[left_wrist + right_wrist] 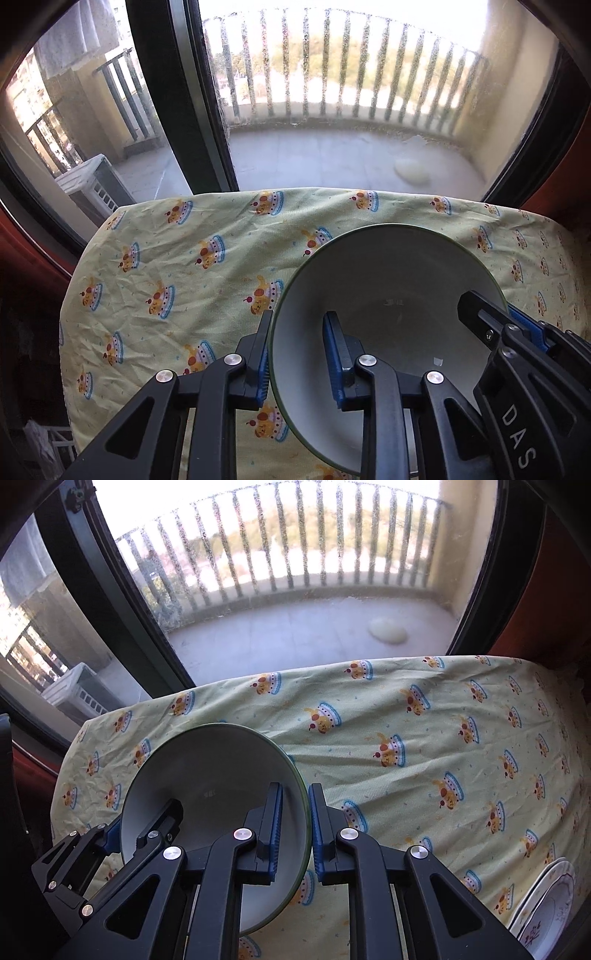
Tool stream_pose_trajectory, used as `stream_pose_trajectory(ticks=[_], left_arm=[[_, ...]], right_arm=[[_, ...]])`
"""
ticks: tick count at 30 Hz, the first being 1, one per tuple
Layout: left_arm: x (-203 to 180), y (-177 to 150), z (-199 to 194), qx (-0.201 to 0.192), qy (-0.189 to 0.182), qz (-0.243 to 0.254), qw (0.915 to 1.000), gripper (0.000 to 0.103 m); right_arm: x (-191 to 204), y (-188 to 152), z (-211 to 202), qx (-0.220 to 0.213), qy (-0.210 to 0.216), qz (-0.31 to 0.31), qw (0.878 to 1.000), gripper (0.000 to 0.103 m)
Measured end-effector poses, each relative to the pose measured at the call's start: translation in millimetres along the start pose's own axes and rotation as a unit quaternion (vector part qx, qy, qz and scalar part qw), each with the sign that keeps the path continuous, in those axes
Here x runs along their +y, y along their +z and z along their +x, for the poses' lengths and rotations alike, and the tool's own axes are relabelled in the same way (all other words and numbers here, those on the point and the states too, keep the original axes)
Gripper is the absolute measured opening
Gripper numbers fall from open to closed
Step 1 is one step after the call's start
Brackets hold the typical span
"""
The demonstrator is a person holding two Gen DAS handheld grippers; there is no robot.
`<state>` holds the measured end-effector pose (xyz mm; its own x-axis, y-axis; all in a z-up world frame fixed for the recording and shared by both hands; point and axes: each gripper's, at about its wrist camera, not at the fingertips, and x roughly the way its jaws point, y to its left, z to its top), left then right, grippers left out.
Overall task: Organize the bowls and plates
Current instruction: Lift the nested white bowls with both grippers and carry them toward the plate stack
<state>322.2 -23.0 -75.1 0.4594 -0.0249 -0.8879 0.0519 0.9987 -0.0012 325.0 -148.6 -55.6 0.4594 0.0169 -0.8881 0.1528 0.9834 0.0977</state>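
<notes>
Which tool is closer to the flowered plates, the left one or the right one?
Right. The right tool grips the bowl rim facing the plates; the left tool grips the opposite rim, farther away.

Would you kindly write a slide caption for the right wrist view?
Both grippers, right gripper and left gripper, clamp opposite rims of a green-rimmed bowl above the patterned tablecloth.

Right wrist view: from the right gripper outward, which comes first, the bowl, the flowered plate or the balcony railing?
1. Bowl: its rim is clamped in the right gripper.
2. Flowered plate: on the tablecloth, at the lower right edge.
3. Balcony railing: outside, beyond the window.
</notes>
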Motion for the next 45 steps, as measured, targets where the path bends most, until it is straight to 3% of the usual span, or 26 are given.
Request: stream_pose_trajectory(ticks=[24,45], left_arm=[[-25,-53,-102,-0.052,0.026,-0.024,0.998,0.024],[-86,-134,-137,-0.056,0.02,-0.035,0.9976,0.024]], right_arm=[[-34,-46,-113,-0.047,0.045,-0.024,0.998,0.018],[-110,-121,-160,-0.052,0.053,-0.043,0.996,0.018]])
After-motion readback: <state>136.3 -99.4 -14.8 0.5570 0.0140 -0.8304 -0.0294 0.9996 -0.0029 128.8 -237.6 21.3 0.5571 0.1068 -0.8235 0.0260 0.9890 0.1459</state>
